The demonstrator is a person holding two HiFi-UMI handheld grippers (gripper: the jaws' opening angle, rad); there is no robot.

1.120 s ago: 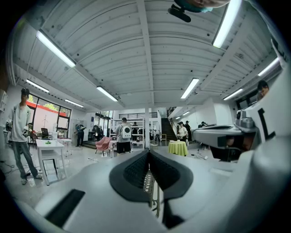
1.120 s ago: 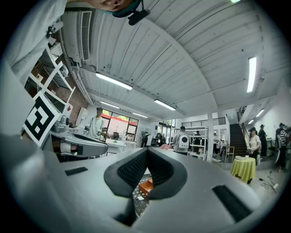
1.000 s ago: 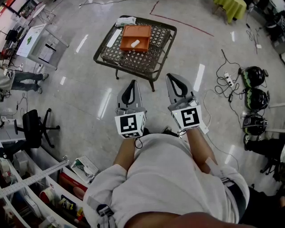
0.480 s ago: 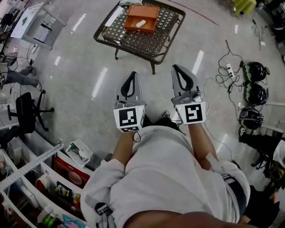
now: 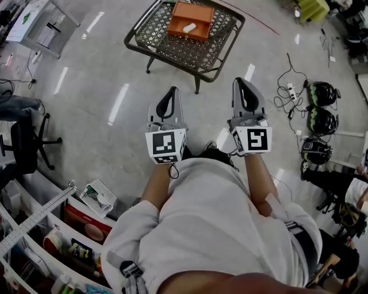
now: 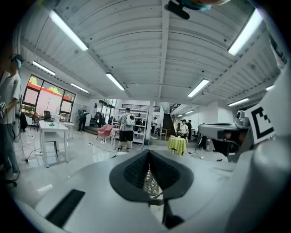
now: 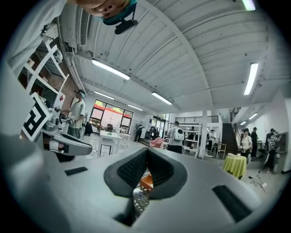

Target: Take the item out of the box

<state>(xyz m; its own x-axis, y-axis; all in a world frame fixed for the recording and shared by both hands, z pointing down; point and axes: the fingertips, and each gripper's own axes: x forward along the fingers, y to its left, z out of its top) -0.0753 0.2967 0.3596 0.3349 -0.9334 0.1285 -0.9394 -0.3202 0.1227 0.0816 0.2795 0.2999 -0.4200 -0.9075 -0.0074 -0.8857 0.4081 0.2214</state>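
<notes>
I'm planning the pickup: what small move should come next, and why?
Probably step closer to the table: the orange box with the white item sits well ahead of the left gripper and right gripper, both shut and empty.

place: open lab/workshop hall | evidence: ceiling tube lights (image 6: 68, 31); storage racks (image 5: 34, 229); floor cables (image 5: 289, 87); helmets (image 5: 321, 95); office chair (image 5: 24, 143); polished floor (image 5: 98, 115)

Black office chair (image 5: 23, 146) stands left; helmets (image 5: 322, 122), power strip (image 5: 290, 89) lie right.
</notes>
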